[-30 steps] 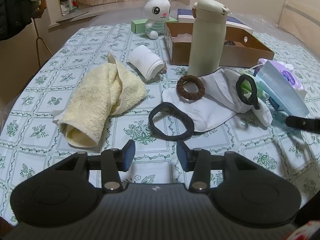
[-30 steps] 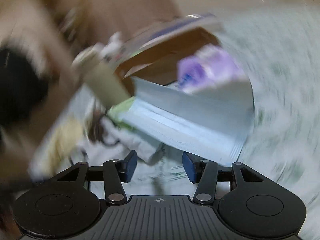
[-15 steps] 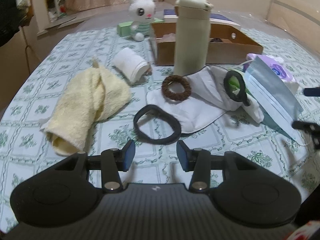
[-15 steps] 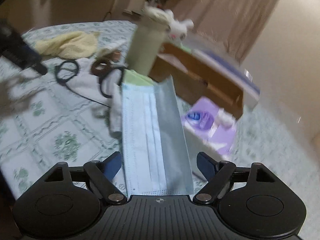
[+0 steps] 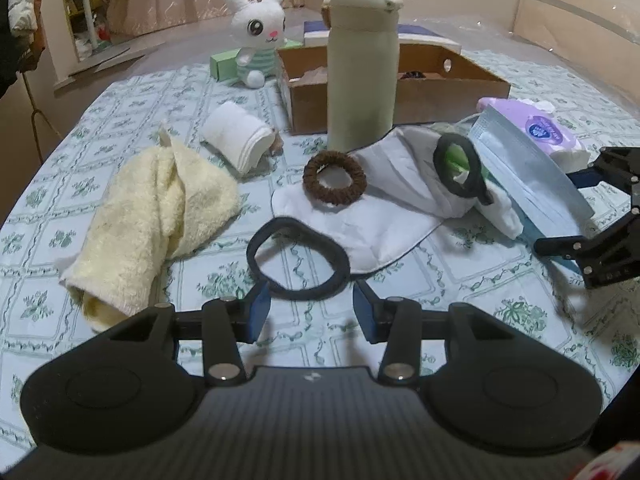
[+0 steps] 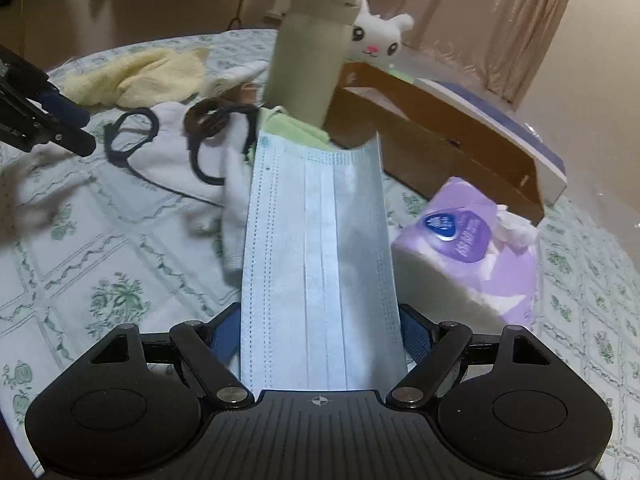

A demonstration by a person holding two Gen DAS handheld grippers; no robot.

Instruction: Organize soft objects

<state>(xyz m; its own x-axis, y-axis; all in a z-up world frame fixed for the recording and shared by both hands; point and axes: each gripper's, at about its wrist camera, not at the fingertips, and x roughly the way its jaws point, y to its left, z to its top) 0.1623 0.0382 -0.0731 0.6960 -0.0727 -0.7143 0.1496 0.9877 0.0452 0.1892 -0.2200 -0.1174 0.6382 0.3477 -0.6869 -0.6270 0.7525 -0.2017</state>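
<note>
1. The right gripper (image 6: 320,332) has just been opening; its jaws now stand wide, one on each long edge of a blue face mask (image 6: 320,248). Whether the pads press on the mask cannot be told.
2. The face mask is a long pleated strip. Its long axis runs straight away from the right gripper toward a tall beige bottle (image 6: 310,48), and its far end curls upward.
3. The mask's right edge leans against a purple tissue pack (image 6: 468,256); its left edge lies over a white cloth (image 6: 176,160) on the tabletop (image 6: 100,264).
4. The left gripper (image 5: 310,308) hovers half open with nothing between its jaws, just short of a black hair band (image 5: 298,258) that lies flat on the tabletop.
5. A brown scrunchie (image 5: 334,177) rests on the white cloth, near the foot of the bottle. A second black band (image 5: 460,168) stands tilted on the cloth's right part.
6. A crumpled yellow towel (image 5: 148,216) lies to the left, its long axis running from near left to far right. A rolled white cloth (image 5: 238,140) lies beyond it.
7. A plush rabbit (image 5: 256,36) sits upright at the far side, beside a brown cardboard box (image 5: 440,84) that is behind the bottle.
</note>
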